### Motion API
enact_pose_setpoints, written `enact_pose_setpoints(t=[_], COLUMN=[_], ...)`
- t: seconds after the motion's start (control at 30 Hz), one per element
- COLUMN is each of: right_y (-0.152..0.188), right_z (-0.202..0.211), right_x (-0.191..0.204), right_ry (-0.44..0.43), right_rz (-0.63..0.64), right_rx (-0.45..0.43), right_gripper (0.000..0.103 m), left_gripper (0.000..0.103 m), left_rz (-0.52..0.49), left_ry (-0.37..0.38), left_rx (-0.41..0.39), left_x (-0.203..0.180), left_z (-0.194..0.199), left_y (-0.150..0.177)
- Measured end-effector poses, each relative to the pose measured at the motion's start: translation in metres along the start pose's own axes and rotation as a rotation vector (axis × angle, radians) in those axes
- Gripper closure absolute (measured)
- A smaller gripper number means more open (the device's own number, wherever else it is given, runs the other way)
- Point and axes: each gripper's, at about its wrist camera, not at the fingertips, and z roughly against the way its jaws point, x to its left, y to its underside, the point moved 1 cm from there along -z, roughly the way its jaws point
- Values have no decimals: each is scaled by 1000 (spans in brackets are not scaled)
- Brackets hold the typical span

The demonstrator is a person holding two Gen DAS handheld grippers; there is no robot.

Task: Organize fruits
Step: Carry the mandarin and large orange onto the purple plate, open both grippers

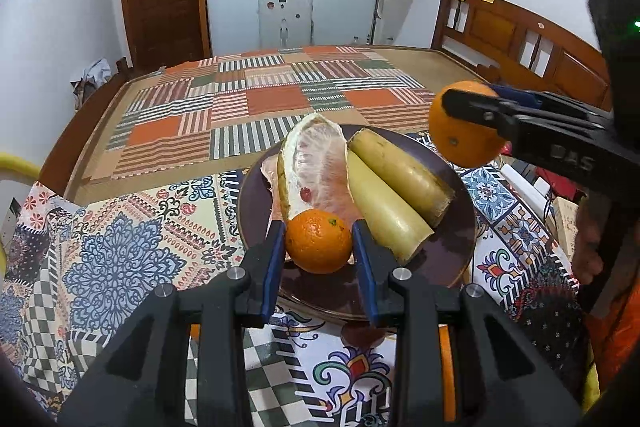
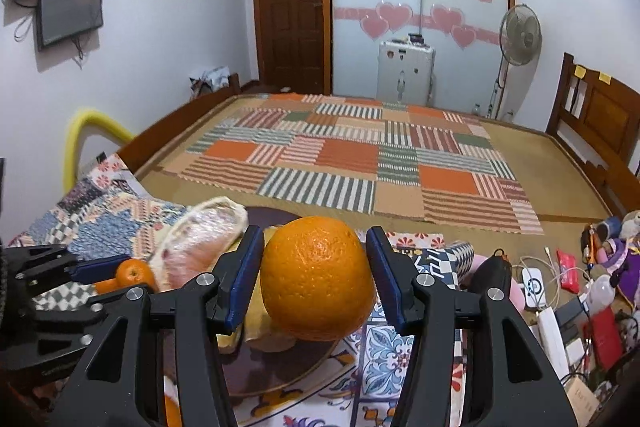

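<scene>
A dark brown plate [image 1: 448, 251] holds a peeled pomelo piece [image 1: 316, 163], two pale sugarcane pieces [image 1: 388, 187] and a small orange [image 1: 319, 241]. My left gripper [image 1: 319, 245] is shut on the small orange, low over the plate's near side. My right gripper [image 2: 316, 269] is shut on a large orange [image 2: 318, 277] and holds it in the air above the plate's right edge [image 2: 316, 363]. The large orange also shows in the left wrist view [image 1: 466, 139], with the right gripper [image 1: 452, 103] around it. The left gripper and small orange [image 2: 134, 273] show at the left of the right wrist view.
The plate sits on a patterned cloth [image 1: 120, 251] at the near edge of a bed with a patchwork mat [image 1: 272, 107]. Cables, chargers and small items [image 2: 560, 291] lie to the right. A wooden headboard [image 1: 520, 43] stands at the far right.
</scene>
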Motion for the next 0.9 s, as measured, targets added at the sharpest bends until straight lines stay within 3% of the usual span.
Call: enact_pose_setpoints(t=[0.2, 0.53, 0.9], right_y=[1, -3, -1], right_z=[-23, -22, -21], right_x=[-9, 6, 6], right_ry=[-12, 9, 4], right_rz=[-28, 41, 54], right_rx=[76, 85, 88], right_gripper=[55, 57, 50], left_gripper=[70, 69, 55], left_rz=[-11, -9, 25], left_ry=[8, 18, 27], left_rx=[0, 34, 72], left_x=[-1, -6, -2], left_z=[-1, -13, -23], left_y=[1, 4, 5])
